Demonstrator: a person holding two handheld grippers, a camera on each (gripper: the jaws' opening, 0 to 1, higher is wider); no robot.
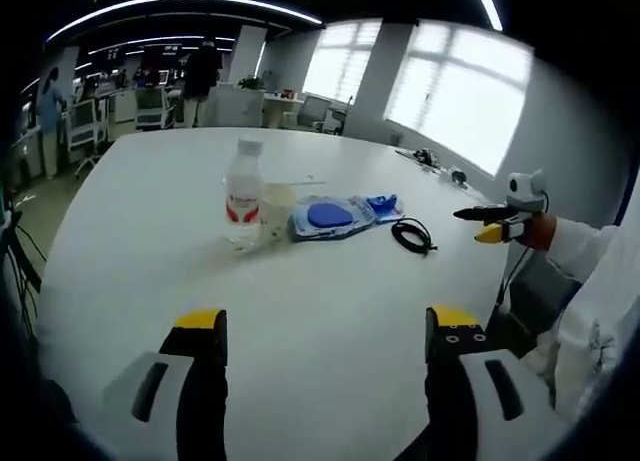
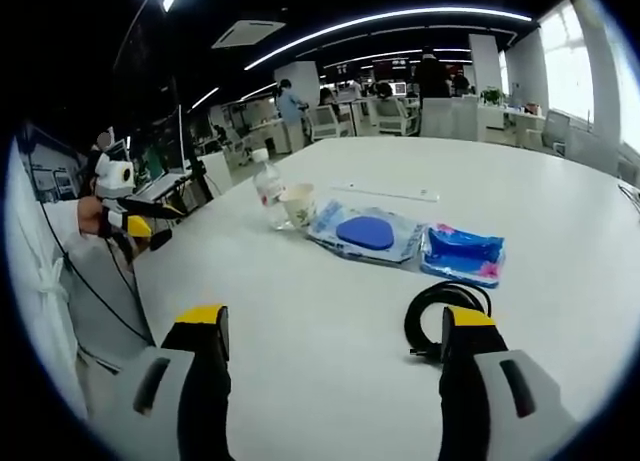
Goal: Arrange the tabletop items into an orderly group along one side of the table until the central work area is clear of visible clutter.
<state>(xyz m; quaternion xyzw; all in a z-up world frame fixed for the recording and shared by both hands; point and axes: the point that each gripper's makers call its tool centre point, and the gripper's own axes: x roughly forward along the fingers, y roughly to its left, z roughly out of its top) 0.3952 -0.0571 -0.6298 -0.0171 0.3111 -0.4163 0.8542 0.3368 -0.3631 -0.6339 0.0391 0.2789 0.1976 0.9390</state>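
Note:
A clear water bottle (image 1: pixel 243 196) with a red label stands mid-table, a paper cup (image 1: pixel 276 209) touching its right side. Beside them lie a plastic bag holding a blue pad (image 1: pixel 325 218), a blue packet (image 1: pixel 383 206) and a coiled black cable (image 1: pixel 412 235). My left gripper (image 1: pixel 326 326) is open over bare table, well short of them. In the right gripper view my right gripper (image 2: pixel 334 321) is open, with the cable (image 2: pixel 445 311) just beyond its right jaw. Farther off lie the packet (image 2: pixel 463 253), bagged pad (image 2: pixel 365 233), cup (image 2: pixel 298 205) and bottle (image 2: pixel 268 189).
A thin white strip (image 2: pixel 385 192) lies on the white table (image 1: pixel 330 291) behind the group. The right gripper (image 1: pixel 505 221) hovers past the table's right edge, held by a white-sleeved arm. The left gripper (image 2: pixel 135 221) shows at the left. Office desks, chairs and people stand beyond.

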